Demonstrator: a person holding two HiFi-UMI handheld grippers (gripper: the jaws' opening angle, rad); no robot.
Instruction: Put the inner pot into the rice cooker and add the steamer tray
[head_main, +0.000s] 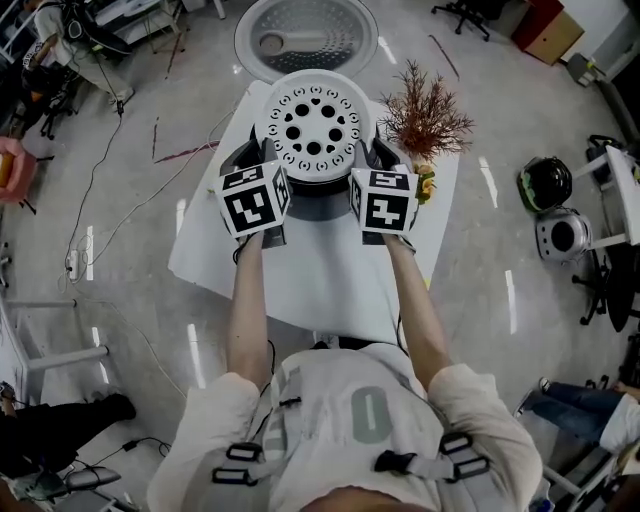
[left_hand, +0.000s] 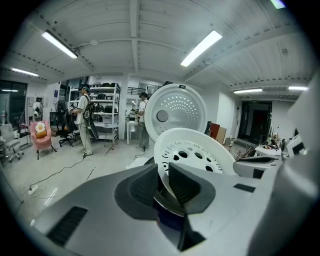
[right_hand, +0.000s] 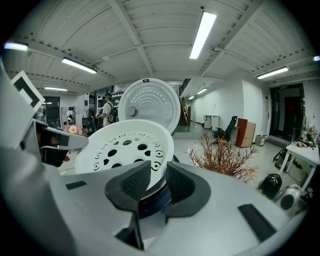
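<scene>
A white steamer tray (head_main: 313, 125) with round holes hangs just above the dark rice cooker (head_main: 312, 200) on the white table. My left gripper (head_main: 272, 168) is shut on the tray's near left rim, and my right gripper (head_main: 362, 170) is shut on its near right rim. In the left gripper view the tray (left_hand: 192, 152) tilts up between the pads of the left gripper (left_hand: 162, 172). The right gripper (right_hand: 157, 175) likewise clamps the tray (right_hand: 127, 147) in its own view. A silvery rim and a dark blue edge show under the tray. The cooker's round lid (head_main: 305, 40) stands open behind.
A dried reddish plant (head_main: 427, 115) stands on the table (head_main: 300, 285) right of the cooker. On the floor lie cables (head_main: 95, 200), another small cooker (head_main: 560, 235) and a dark helmet (head_main: 545, 183). People stand by shelves (left_hand: 82, 120) far off.
</scene>
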